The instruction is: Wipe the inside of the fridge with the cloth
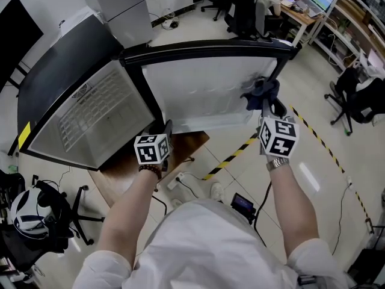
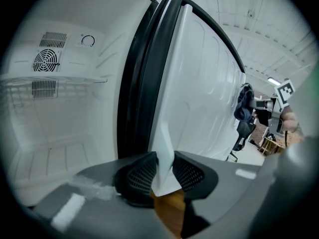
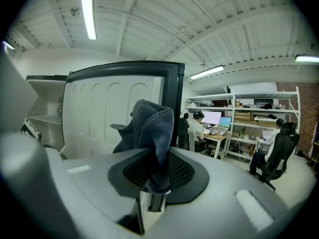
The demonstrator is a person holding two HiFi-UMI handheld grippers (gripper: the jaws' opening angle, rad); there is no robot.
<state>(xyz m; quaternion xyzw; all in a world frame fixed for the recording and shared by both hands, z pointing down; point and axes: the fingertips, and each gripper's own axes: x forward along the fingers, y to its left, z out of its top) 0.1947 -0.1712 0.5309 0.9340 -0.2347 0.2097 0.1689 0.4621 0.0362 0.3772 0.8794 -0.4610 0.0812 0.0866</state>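
The small black fridge (image 1: 60, 83) stands open, its white inside (image 2: 55, 128) showing a wire shelf and a fan grille (image 2: 45, 59). Its door (image 1: 204, 95) swings out toward me, white liner facing me. My left gripper (image 1: 163, 128) is shut on the door's lower edge (image 2: 162, 171), with the white panel pinched between the ribbed pads. My right gripper (image 1: 267, 103) is shut on a dark blue cloth (image 3: 149, 133), bunched up above the jaws. The cloth (image 1: 260, 92) sits by the liner near the door's outer edge; I cannot tell whether it touches. From the left gripper view the cloth (image 2: 243, 103) hangs beside the door.
A wooden board (image 1: 180, 152) lies under the fridge. Yellow-black tape (image 1: 231, 156) and cables (image 1: 180, 182) cross the floor. Office chairs (image 1: 352, 101), desks and shelves (image 3: 249, 118) with seated people stand behind. A helmet (image 1: 27, 212) rests at the lower left.
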